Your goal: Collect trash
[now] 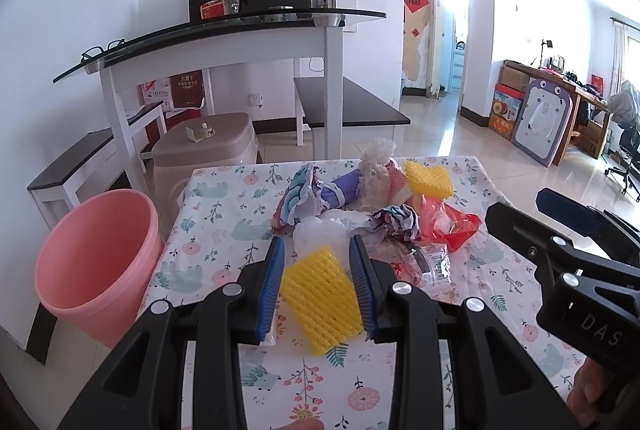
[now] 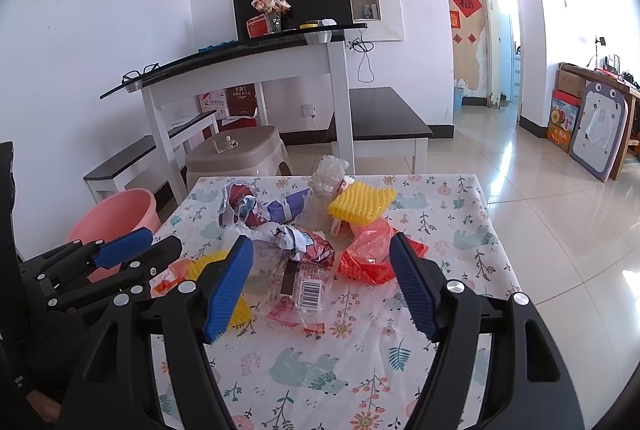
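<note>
Left wrist: left gripper [image 1: 317, 284] clamps yellow foam [image 1: 320, 300]; right gripper [image 2: 322, 288] open; trash pile [image 2: 296, 230] mid-table, bin [image 1: 94, 266] looks empty.

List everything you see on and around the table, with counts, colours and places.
Foam net sleeve: 2, yellow, one between the left fingers, one at the pile's far side.
Red plastic bag: 1, pile's right.
Barcoded clear wrapper: 1, near edge of pile.
Crumpled printed paper: several, mid pile.
Bin: 1, pink, floor left of table.
Tablecloth: 1, white floral.
Stool: 1, beige, behind table.
Left hand-held gripper: around the sleeve.
Right hand-held gripper: open over the pile.
</note>
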The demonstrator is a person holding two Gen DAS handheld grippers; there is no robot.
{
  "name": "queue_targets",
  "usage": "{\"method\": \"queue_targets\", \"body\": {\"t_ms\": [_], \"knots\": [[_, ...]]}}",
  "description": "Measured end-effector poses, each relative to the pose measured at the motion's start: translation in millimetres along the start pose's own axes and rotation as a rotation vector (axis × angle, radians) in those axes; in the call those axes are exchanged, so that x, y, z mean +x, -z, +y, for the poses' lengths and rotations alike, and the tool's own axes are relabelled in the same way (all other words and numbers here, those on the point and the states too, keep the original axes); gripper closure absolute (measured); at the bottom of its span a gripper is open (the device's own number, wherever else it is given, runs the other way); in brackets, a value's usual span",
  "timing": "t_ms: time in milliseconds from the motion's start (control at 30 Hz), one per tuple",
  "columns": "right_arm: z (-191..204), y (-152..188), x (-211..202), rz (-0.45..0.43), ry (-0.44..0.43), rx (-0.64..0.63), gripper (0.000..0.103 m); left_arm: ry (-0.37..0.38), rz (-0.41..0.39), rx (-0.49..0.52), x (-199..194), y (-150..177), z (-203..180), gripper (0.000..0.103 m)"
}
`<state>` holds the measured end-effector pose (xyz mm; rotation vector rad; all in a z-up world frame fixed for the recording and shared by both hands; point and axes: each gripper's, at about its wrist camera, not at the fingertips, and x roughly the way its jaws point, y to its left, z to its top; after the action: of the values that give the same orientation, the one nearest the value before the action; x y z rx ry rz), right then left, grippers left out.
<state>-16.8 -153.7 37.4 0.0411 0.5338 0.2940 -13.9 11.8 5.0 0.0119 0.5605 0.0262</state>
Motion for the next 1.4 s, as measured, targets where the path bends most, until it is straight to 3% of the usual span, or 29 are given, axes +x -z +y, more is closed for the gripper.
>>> {"method": "queue_targets", "body": {"t_ms": [1000,1400], "knots": [[1.0,5.7,3.7,0.008,-0.011,0.001,0.032,0.003,0.002,0.0,1.2,4.1,2.7,0.07],[4.6,13.8,12.8,0.06,-0.058,-0.011,0.032,0.032,-0.026,-0.001,-9.9,14.0,31.4,0.071]]}}
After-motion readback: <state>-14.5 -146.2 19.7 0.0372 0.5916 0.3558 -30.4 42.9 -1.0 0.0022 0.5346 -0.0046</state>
